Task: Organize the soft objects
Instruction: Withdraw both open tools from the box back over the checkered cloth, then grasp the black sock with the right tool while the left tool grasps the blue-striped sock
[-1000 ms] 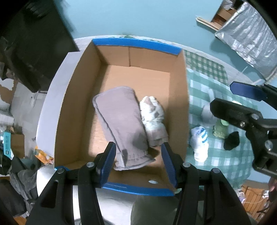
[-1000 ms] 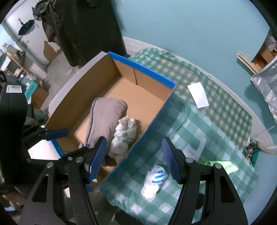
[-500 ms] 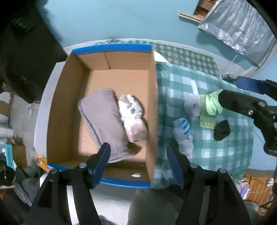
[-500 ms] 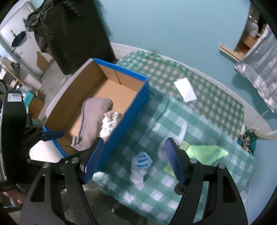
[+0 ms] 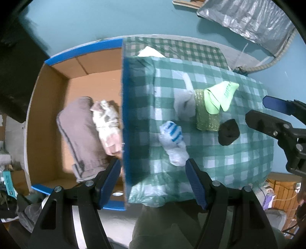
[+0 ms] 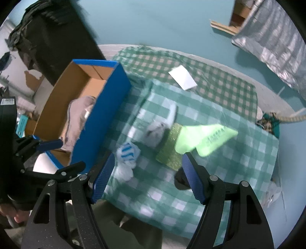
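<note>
Striped sock [image 5: 173, 140]: on checked surface [image 5: 248, 164], beside box [image 5: 133, 118].
Left claw [image 5: 153, 181]: open, empty.
Right claw [image 6: 148, 177]: open, empty.

A teal floor [image 5: 99, 17] spreads beyond the far edge of the worktop [image 6: 225, 84], which is draped in green-and-white checked cloth. A crinkled silver sheet [image 5: 248, 17] lies at the far right, with a piece of light wood [image 6: 223, 28] just beside it. Dark fabric [image 6: 49, 24] hangs far left, above a wall with peeling paint [image 6: 32, 76]. Clutter fills the near-left corner [image 5: 11, 189].
</note>
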The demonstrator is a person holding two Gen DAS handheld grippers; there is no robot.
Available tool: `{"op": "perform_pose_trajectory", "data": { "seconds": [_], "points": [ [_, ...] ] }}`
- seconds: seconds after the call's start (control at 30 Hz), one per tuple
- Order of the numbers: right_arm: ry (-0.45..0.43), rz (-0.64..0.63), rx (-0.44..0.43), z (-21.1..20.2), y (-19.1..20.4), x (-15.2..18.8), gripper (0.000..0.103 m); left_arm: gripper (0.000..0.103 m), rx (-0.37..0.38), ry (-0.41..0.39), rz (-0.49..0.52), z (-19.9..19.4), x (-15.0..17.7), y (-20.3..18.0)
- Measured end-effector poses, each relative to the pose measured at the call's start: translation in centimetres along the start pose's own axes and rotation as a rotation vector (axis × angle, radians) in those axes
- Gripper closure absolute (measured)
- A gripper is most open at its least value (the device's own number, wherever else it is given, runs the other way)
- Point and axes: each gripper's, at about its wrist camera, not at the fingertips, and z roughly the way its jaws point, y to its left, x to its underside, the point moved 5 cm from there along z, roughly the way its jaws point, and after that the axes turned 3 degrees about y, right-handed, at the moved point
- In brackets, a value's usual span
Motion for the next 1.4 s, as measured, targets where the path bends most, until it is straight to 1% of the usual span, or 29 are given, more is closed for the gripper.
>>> {"op": "perform_pose_trajectory", "data": {
  "seconds": [0.13,0.3,0.43,0.63,0.83,1.1,1.23,1.4],
  "points": [
    [0.015,0.043,0.008,0.3,-2.0,1.2,0.029,0.031,0.015,0.015,0.018,0.8,-0.4,-1.5],
    [0.026,0.088,0.015,0.6,-4.0,2.4,0.029,0.031,0.019,0.051,0.012,2.9,-0.7,-2.5],
    [0.028,0.121,0.027,1.3,-6.1,3.4,0.029,0.031,0.008,0.072,-0.003,4.2,-0.8,-2.7],
    [0.053,0.175,0.029,2.7,-8.4,4.7,0.029,0.031,0.000,0.108,-0.037,5.8,-0.7,-2.1],
    [0.070,0.189,0.029,3.7,-9.5,5.6,0.029,0.031,-0.019,0.121,-0.072,6.5,-0.4,-0.4],
    [0.103,0.186,0.024,5.7,-10.0,6.0,0.029,0.031,-0.027,0.130,-0.099,6.8,0.1,0.8],
    [0.115,0.172,0.020,6.8,-9.9,6.1,0.029,0.031,-0.024,0.135,-0.111,6.8,0.1,1.0],
    [0.137,0.152,0.016,8.2,-9.6,6.3,0.029,0.031,-0.023,0.142,-0.095,7.0,-0.1,0.2]
  ]
}}
